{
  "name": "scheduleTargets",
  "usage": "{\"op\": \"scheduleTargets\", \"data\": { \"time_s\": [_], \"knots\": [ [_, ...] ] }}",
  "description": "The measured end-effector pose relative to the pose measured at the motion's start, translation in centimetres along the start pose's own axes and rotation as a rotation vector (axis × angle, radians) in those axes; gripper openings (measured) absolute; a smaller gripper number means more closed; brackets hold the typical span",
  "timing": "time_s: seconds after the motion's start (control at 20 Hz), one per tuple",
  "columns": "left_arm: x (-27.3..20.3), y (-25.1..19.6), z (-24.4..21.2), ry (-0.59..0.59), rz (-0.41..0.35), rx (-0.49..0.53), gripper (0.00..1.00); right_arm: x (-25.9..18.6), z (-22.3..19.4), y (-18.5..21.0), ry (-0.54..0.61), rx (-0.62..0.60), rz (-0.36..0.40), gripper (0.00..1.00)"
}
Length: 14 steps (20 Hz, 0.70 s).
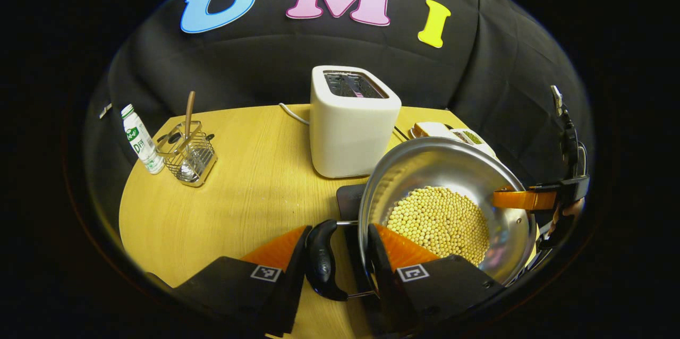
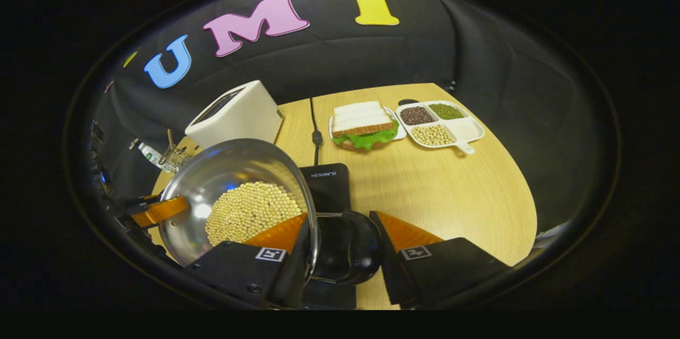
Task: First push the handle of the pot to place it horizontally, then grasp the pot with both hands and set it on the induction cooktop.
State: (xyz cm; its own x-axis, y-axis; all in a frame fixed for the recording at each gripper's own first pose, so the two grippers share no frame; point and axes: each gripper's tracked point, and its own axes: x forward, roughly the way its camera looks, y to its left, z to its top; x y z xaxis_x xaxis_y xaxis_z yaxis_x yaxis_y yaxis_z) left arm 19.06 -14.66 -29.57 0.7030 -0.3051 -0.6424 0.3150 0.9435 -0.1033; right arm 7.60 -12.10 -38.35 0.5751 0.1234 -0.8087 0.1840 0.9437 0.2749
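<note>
In the left gripper view, your left gripper (image 1: 340, 259) grasps the pot (image 1: 443, 206) by one black handle (image 1: 321, 262), above the cooktop (image 1: 350, 201), toaster (image 1: 353, 121) close behind. In the right gripper view, your right gripper (image 2: 340, 246) grasps the far handle (image 2: 350, 246); bare table (image 2: 457, 195) lies beyond, handles lined up sideways.

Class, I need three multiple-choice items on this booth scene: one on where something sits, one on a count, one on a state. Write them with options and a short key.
1. Where is the sandwich?
A. Inside the pot
B. Beside the divided tray
C. On the toaster

2. How many tray compartments hold beans?
A. Three
B. One
C. Five

3. What is in the pot?
A. Nothing
B. Water
C. Pale yellow beans

Key: 1 B, the sandwich lies next to the tray in the right gripper view. 2 A, dark, green and yellow beans fill three sections; the fourth looks bare. 3 C, a bed of beans covers its bottom.
</note>
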Motion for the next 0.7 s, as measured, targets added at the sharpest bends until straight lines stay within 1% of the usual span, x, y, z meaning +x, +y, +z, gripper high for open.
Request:
{"op": "scheduleTargets", "data": {
  "time_s": [0.05,0.1,0.15,0.2,0.25,0.3,0.4,0.45,0.6,0.7],
  "knots": [
    [0.0,-0.3,0.2,-0.018,-0.003,0.008,0.67,0.1,0.5,0.2,-0.015,0.003,-0.003,0.66],
    [0.2,-0.7,0.3,-0.024,-0.012,0.016,0.85,0.1,0.7,0.2,-0.026,0.012,-0.01,0.82],
    [0.1,-0.9,0.1,-0.02,-0.015,0.019,0.98,0.0,0.8,0.5,-0.022,0.025,-0.002,0.97],
    [-0.2,-0.9,0.2,-0.016,-0.01,0.024,0.96,-0.1,0.7,0.5,-0.018,0.032,-0.006,1.0],
    [-0.4,-0.6,0.0,-0.009,0.005,0.028,0.95,-0.2,0.8,0.4,-0.02,0.031,-0.013,0.94],
    [-0.6,-0.3,-0.1,-0.006,0.024,0.029,0.96,-0.4,0.9,0.3,-0.03,0.027,-0.022,0.99],
    [-1.1,0.2,0.0,-0.013,0.046,0.019,0.95,-1.2,1.9,-0.1,-0.082,0.015,-0.051,0.99],
    [-1.5,0.2,0.0,-0.015,0.043,0.009,0.95,-1.7,2.6,-0.1,-0.111,0.014,-0.055,0.99],
    [-3.0,0.7,0.3,-0.03,0.064,-0.005,0.95,-3.4,3.1,0.6,-0.144,0.009,-0.05,0.99],
    [-4.4,1.0,1.0,-0.06,0.081,-0.002,0.95,-4.8,3.5,0.9,-0.171,-0.003,-0.057,0.98]
  ]
}}
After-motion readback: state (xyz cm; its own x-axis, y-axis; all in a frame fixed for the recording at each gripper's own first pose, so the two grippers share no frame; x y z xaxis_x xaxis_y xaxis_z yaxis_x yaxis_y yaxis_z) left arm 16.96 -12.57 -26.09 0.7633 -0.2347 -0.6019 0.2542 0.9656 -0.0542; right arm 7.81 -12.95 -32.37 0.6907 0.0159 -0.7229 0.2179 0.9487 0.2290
